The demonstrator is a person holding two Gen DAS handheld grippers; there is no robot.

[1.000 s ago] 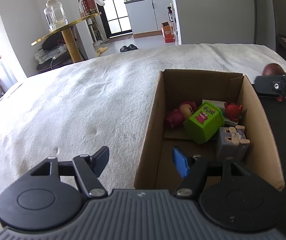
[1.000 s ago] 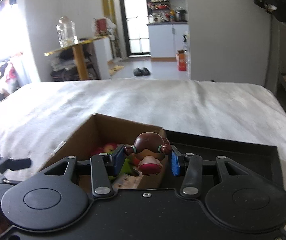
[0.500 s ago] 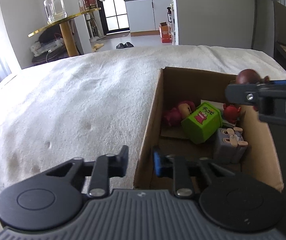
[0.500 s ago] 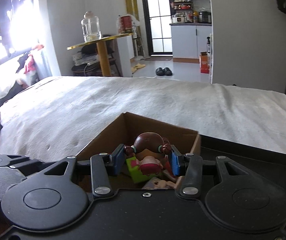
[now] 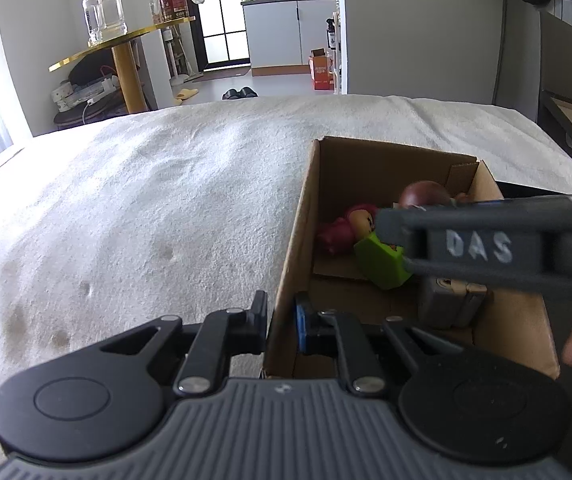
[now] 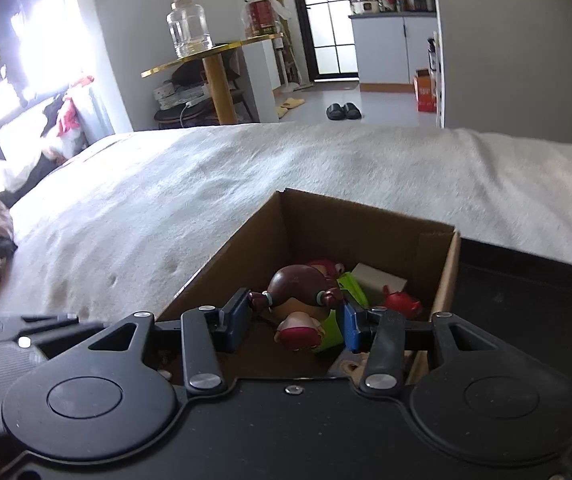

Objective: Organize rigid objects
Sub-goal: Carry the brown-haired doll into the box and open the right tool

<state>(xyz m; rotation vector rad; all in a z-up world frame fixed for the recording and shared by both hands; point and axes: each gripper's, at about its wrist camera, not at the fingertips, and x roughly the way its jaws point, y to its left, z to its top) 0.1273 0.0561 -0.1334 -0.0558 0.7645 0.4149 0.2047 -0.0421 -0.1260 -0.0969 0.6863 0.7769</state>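
Observation:
An open cardboard box (image 5: 298, 236) sits on the white bed and holds a green block (image 5: 382, 258), a pink doll (image 5: 360, 218) and a grey figure (image 5: 446, 304). My left gripper (image 5: 281, 320) is shut on the box's near left wall. My right gripper (image 6: 296, 318) is shut on a brown-haired doll (image 6: 296, 296) and holds it over the inside of the box (image 6: 442, 276). In the left wrist view the right gripper crosses above the box and the doll's head (image 5: 422, 196) shows behind it. A small red figure (image 6: 400, 302) lies by the right wall.
The white blanket (image 5: 145, 208) spreads left of and behind the box. A black tray (image 6: 526, 300) lies right of the box. A gold round table (image 5: 121, 44) with a glass jar stands beyond the bed, with a kitchen doorway behind.
My left gripper has closed onto the box's left wall. My right gripper has carried the doll leftward and down, from above the box rim to over its inside.

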